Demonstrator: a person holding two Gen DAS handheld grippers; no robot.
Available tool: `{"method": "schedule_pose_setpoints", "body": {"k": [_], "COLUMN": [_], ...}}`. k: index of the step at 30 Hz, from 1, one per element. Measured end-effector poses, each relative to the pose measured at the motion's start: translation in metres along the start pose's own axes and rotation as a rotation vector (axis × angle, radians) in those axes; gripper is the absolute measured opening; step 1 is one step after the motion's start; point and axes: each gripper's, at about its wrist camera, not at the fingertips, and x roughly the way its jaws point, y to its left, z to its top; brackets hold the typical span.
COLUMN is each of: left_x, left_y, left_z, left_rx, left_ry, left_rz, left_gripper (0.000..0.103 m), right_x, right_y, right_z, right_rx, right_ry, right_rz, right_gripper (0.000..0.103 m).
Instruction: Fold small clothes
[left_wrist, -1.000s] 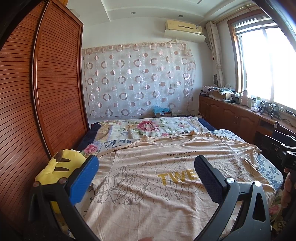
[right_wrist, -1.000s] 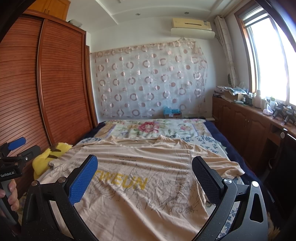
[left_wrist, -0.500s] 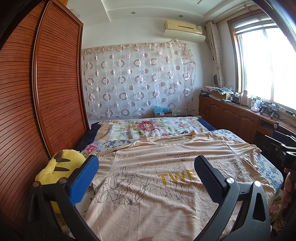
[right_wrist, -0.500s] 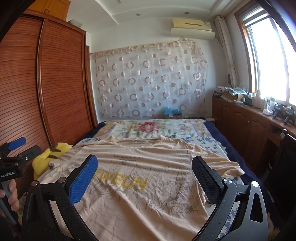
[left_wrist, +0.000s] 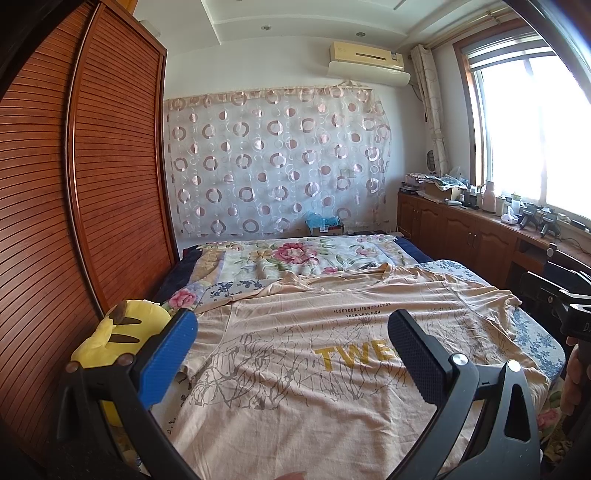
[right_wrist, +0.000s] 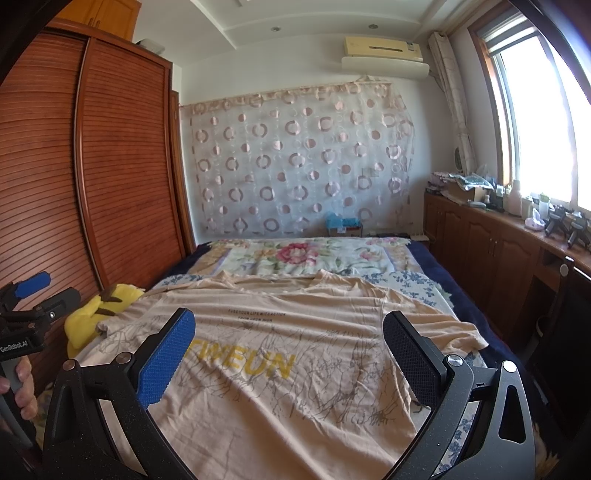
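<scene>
A beige T-shirt with yellow lettering and grey line print lies spread flat, front up, on the bed; it also shows in the right wrist view. My left gripper is open and empty, held above the shirt's near left part. My right gripper is open and empty, held above the shirt's near right part. The left gripper's body shows at the left edge of the right wrist view, and the right gripper's body at the right edge of the left wrist view.
A yellow plush toy lies at the bed's left edge beside the wooden wardrobe. A floral quilt covers the far half of the bed. A wooden cabinet with clutter runs under the window on the right.
</scene>
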Motion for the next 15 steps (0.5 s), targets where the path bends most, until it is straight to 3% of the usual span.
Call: {"method": "schedule_pose_setpoints", "body": {"k": [15], "left_x": [-0.0005], "left_y": [-0.0011], "left_z": [-0.0003], "left_rx": [0.002], "left_ry": [0.000], "left_rz": [0.003], "left_gripper": [0.103], "right_x": [-0.0008], "right_y": [-0.0002], "right_z": [0.0002], "right_rx": [-0.001], "right_ry": [-0.001], "right_rz": [-0.001], "right_gripper": [0.103]}}
